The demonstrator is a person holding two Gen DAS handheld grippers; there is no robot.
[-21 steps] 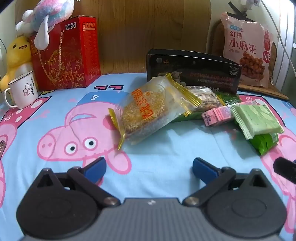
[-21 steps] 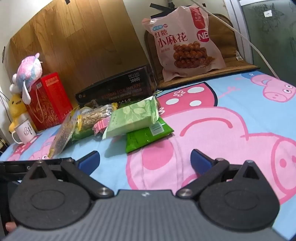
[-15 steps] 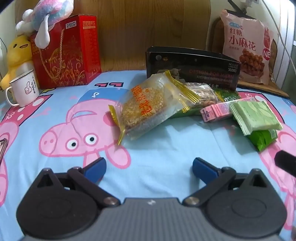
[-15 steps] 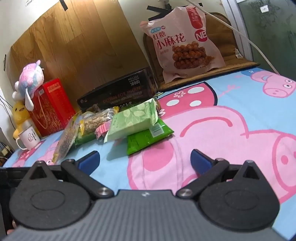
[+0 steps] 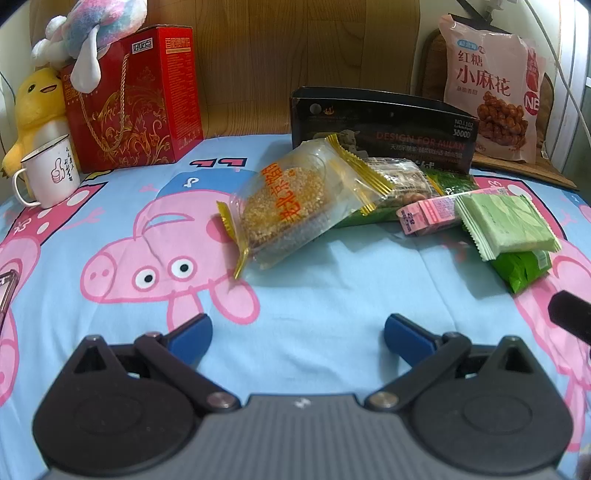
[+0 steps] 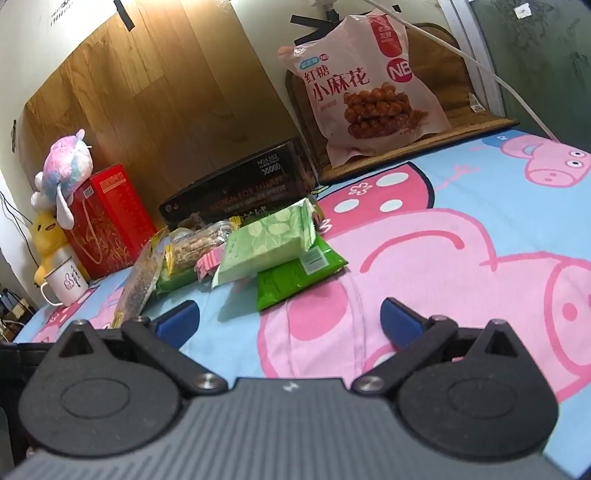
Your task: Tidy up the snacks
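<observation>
On the cartoon-pig bedsheet [image 5: 110, 206], a loose pile of snacks is lying in front of a black box [image 5: 384, 129] that is standing on edge against the wooden headboard [image 5: 295, 48]. The left gripper [image 5: 297, 334] is hovering above bare sheet with its jaws spread wide and nothing between them. The right gripper [image 6: 290, 317] is likewise standing with its jaws fully spread and empty, pointing toward the pile from the right.

Nearest the left gripper, a clear sesame-cake packet [image 5: 299, 199] with gold edges is leaning tilted against a nut bar [image 5: 399, 177]. A pink carton [image 5: 428, 216] is lying just beside the bar. A light green wafer pack [image 5: 509, 221] is resting on top of a dark green packet [image 5: 524, 269], overlapping it; in the right wrist view the same light green wafer pack [image 6: 266, 243] is covering the rear part of the dark green packet [image 6: 295, 273].

A large pink snack bag [image 6: 362, 85] is standing upright behind the pile. At the left, a red gift box [image 5: 133, 99] is carrying a plush toy [image 5: 96, 26], with a yellow duck [image 5: 37, 107] and a white mug [image 5: 48, 173] beside it.
</observation>
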